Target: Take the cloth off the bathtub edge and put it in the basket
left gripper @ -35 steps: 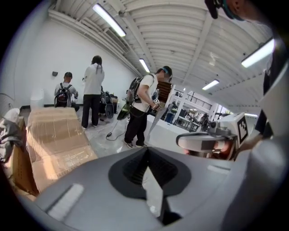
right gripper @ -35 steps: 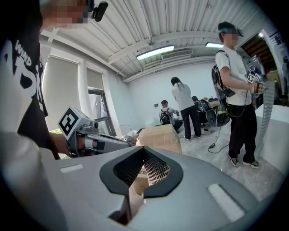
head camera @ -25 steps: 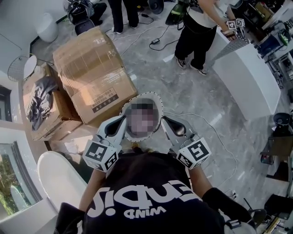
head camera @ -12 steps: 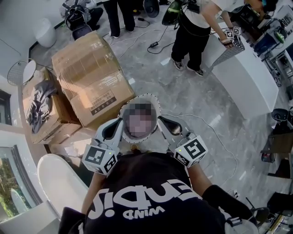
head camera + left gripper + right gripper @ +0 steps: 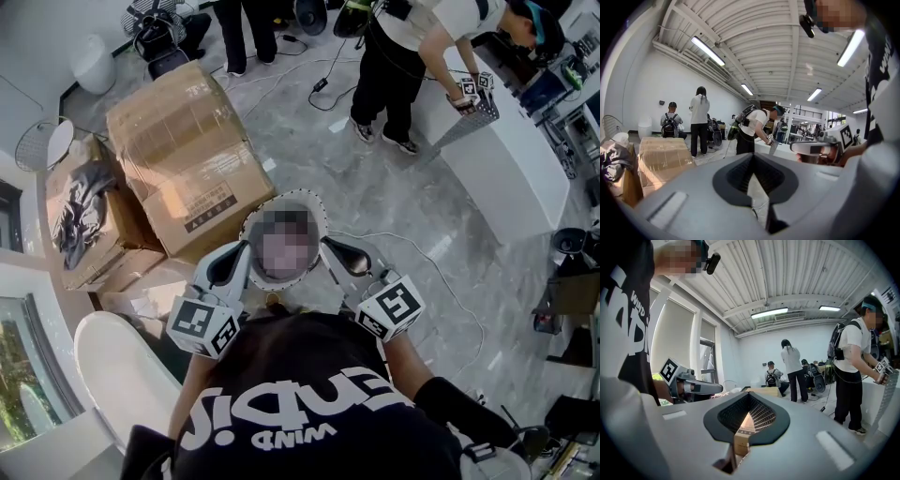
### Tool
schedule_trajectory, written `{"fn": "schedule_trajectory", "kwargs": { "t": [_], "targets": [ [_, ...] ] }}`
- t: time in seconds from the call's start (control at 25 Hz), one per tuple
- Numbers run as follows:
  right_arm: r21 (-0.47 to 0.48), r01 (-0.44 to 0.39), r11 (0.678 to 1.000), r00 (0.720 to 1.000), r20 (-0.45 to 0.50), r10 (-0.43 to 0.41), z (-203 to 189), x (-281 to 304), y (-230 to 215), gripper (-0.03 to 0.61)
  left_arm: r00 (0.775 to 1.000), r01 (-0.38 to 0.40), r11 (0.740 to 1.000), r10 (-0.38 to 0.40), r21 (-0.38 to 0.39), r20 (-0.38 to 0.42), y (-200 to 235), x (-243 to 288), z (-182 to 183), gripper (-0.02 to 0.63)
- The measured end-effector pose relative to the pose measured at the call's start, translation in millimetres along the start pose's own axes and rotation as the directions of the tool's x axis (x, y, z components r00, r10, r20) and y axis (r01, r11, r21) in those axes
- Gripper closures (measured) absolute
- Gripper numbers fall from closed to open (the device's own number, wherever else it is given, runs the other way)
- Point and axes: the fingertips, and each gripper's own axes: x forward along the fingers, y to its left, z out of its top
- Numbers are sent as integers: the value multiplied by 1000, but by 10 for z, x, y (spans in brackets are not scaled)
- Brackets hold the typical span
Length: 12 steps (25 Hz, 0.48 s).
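Observation:
My left gripper (image 5: 247, 247) and right gripper (image 5: 328, 246) are held up side by side at chest height, both shut with nothing in them. In the left gripper view the jaws (image 5: 752, 161) meet along a thin seam; the right gripper (image 5: 749, 411) looks the same in its own view. A dark crumpled cloth (image 5: 77, 216) lies on an open cardboard box at the left, also seen as cloth (image 5: 611, 159). The white bathtub (image 5: 117, 370) curves at the lower left, just left of my left arm. A round wire basket (image 5: 42, 142) stands at the far left.
A large taped cardboard box (image 5: 187, 155) stands on the grey marble floor ahead. A person (image 5: 412, 56) bends over a white counter (image 5: 511, 150) at the right with a gripper. Other people stand at the back. A white cable (image 5: 422, 253) trails across the floor.
Both grippers have stayed shut and almost still. The view has drifted slightly, and the person at the white counter has leaned further over it.

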Motion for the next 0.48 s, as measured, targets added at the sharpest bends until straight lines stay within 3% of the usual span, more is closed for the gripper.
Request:
{"fn": "schedule_trajectory", "kwargs": {
  "t": [0.48],
  "targets": [
    [-14, -24, 1000, 1000, 1, 24, 39, -40, -98, 569, 1000, 2, 1000, -1, 16, -7, -29, 56, -26, 616]
  ]
}}
